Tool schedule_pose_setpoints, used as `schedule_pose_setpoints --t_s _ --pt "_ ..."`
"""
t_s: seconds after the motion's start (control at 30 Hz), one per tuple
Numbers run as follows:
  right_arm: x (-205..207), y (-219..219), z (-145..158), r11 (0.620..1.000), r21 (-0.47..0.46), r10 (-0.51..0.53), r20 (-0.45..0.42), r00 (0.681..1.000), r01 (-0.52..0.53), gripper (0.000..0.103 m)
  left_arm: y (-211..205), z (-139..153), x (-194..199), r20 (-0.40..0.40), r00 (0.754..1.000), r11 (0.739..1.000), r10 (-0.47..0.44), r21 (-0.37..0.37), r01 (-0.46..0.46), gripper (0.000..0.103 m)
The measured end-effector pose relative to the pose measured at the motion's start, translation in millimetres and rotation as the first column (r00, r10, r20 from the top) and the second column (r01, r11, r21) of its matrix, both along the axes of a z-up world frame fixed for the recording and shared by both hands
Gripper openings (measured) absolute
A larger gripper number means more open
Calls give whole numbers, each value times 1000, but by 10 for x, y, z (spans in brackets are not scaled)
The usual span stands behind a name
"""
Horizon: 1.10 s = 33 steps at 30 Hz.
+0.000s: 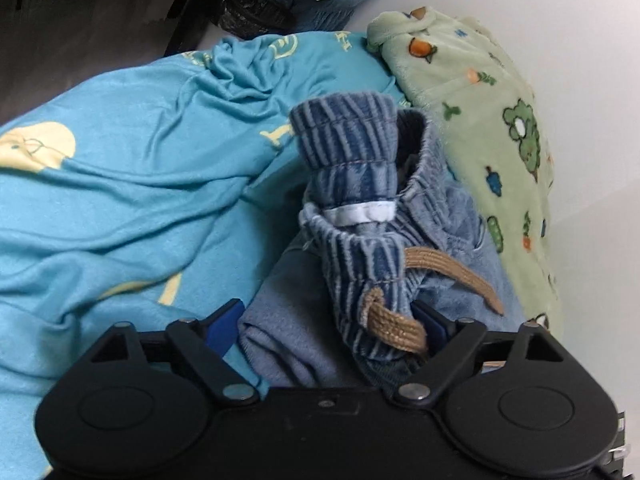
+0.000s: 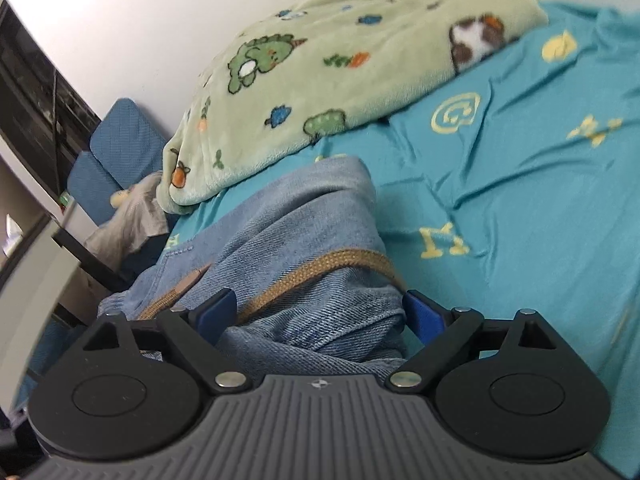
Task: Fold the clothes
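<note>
Blue denim trousers with a ribbed elastic waistband and a tan drawstring lie bunched on a turquoise bedsheet. My left gripper is open, its blue pads wide apart. The waistband rises between them and touches the right pad. In the right wrist view, another part of the trousers, crossed by the tan drawstring, fills the gap of my right gripper. That gripper is open too, with a blue pad on each side of the cloth.
A pale green fleece blanket printed with animals lies against the white wall behind the trousers. Dark furniture and piled clothes stand past the bed's edge. A blue cushion and grey cloth sit beside the bed.
</note>
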State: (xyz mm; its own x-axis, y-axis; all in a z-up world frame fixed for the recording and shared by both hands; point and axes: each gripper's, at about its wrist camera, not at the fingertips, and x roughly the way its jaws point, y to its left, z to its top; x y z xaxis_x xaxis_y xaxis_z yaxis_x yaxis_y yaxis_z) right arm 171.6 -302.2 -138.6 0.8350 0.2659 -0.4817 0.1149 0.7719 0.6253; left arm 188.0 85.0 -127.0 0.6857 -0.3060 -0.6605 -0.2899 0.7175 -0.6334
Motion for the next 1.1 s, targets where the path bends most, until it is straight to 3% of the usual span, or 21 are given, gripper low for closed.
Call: schedule_pose_setpoints --t_s 0.17,0.23,0.37,0.4,0.43,0.47,0.57,0.67,0.83,1.1 --pt "17 -43 55 991 125 35 59 998 -42 88 -30 49 26 26 999 999 -18 -33 19 73" --pt "7 -17 138 992 119 36 95 995 -47 88 -38 56 43 30 999 999 -19 -44 20 73" --pt "127 28 -35 996 79 29 14 999 -30 87 -45 -74 177 -15 1000 999 4 -43 -5 71" --pt "158 39 -79 997 69 27 -7 1000 -27 85 -58 -75 199 -25 1000 1000 4 -28 -5 65" --pt "168 42 -111 997 68 24 -10 1000 -23 80 -71 -76 221 -35 999 1000 5 -14 -5 62" --pt "166 74 -75 999 36 19 -3 1000 -18 68 -87 -64 229 -40 999 1000 4 2 -4 56" --pt "157 191 57 998 -63 4 29 1000 -2 43 -151 40 182 -28 1000 998 11 56 -10 44" --pt "128 314 227 990 -140 5 76 997 6 33 -193 165 112 9 1000 996 27 85 -27 38" --pt "42 338 508 989 -148 8 147 989 13 30 -254 433 -26 86 996 994 23 108 -33 36" --pt "-168 268 948 988 -146 -9 207 978 40 29 -332 750 -250 126 992 996 -19 90 8 36"
